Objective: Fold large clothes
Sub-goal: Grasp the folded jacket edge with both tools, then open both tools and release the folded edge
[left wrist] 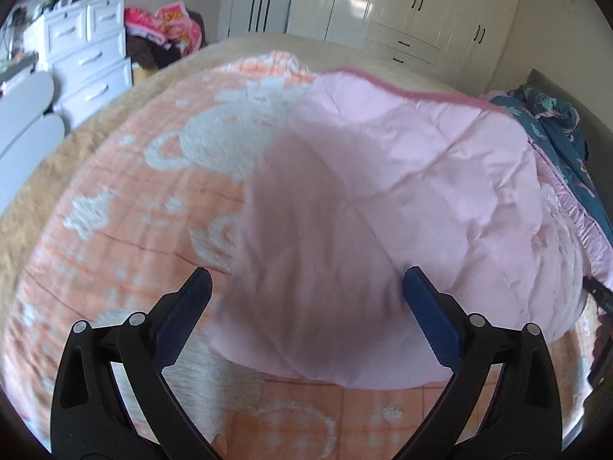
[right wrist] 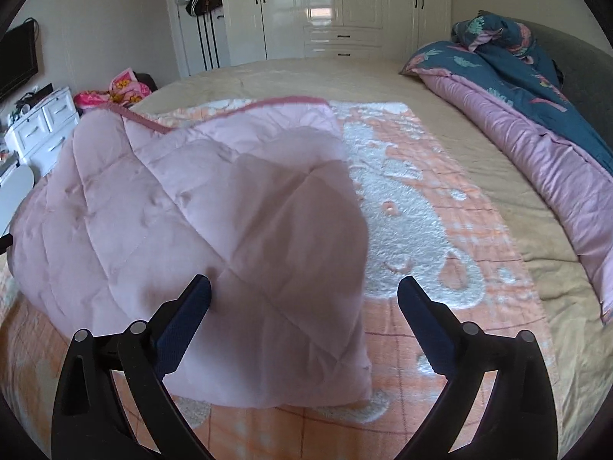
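A pink quilted blanket point(left wrist: 383, 211) with a darker pink edge lies folded over on an orange and white fleece blanket point(left wrist: 126, 207) spread on the bed. My left gripper point(left wrist: 306, 287) is open and empty, hovering above the near part of the pink fold. In the right wrist view the pink blanket point(right wrist: 191, 222) fills the left and middle, and the orange blanket point(right wrist: 421, 222) shows to its right. My right gripper point(right wrist: 304, 291) is open and empty, above the pink blanket's near right corner.
A beige bedspread point(right wrist: 306, 76) covers the bed. A rolled blue and pink duvet point(right wrist: 536, 115) lies along the right side. White wardrobes point(right wrist: 345, 7) stand behind, white drawers point(left wrist: 88, 57) and a pile of clothes point(left wrist: 161, 30) at the left.
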The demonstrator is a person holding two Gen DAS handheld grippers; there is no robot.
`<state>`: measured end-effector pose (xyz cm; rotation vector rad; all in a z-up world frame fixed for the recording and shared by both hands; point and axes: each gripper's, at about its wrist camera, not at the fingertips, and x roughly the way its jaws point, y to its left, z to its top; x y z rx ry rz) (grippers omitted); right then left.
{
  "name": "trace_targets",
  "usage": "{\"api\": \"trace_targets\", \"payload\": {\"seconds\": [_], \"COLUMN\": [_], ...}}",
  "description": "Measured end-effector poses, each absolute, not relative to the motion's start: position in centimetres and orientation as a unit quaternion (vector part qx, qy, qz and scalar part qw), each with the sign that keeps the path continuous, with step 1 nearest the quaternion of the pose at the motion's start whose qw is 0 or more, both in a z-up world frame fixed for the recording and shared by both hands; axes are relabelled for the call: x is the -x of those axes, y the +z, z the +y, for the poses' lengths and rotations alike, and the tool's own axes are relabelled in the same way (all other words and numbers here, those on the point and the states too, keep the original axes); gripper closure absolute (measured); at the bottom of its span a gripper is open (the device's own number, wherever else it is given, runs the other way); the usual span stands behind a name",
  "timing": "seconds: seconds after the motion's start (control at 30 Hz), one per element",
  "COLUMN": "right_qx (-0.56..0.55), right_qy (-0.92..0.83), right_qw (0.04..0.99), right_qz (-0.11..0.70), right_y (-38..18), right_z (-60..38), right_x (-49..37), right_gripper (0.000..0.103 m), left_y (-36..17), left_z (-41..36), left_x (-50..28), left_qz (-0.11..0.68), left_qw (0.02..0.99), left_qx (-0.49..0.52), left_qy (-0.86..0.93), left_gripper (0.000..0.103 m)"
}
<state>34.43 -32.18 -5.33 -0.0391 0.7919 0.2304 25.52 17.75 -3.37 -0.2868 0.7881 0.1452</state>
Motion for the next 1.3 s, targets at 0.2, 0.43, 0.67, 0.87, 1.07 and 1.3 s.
{"api": "trace_targets", "payload": {"seconds": [0.2, 0.43, 0.67, 0.87, 1.07, 1.3], "right_qx": [0.034, 0.02, 0.009, -0.004, 0.035, -0.04], "right_qy": [0.118, 0.082, 0.042, 0.039, 0.037, 0.062], "right_qw": [0.921, 0.933, 0.91, 0.899, 0.895, 0.911], "right_qz": [0.369, 0.351, 0.413, 0.436, 0.444, 0.407], "right_y": [-4.1, -0.1, -4.8, -6.1, -5.6, -2.5], "right_z": [-29.8, -29.2, -28.9, -28.7, -28.0, -30.0], "right_x": [-34.5, -38.7, -42.7, -43.4, -42.5, -38.5], "right_gripper": [0.08, 0.085, 0.085, 0.084, 0.062, 0.013], "left_y": [-2.5, 1.1, -1.2, -1.8, -2.0, -0.5], "left_z": [16.2, 16.6, 16.1, 16.4, 16.7, 16.8], "left_x": [-26.5, -30.0, -34.0, -34.8, -34.4, -32.4], "left_qz": [0.372, 0.338, 0.377, 0.387, 0.39, 0.382], "left_qw": [0.915, 0.926, 0.912, 0.907, 0.903, 0.905], "left_qx": [0.137, 0.133, 0.105, 0.105, 0.117, 0.135], "left_qy": [0.083, 0.099, 0.125, 0.129, 0.141, 0.132], "left_gripper": [0.082, 0.084, 0.084, 0.083, 0.075, 0.033]}}
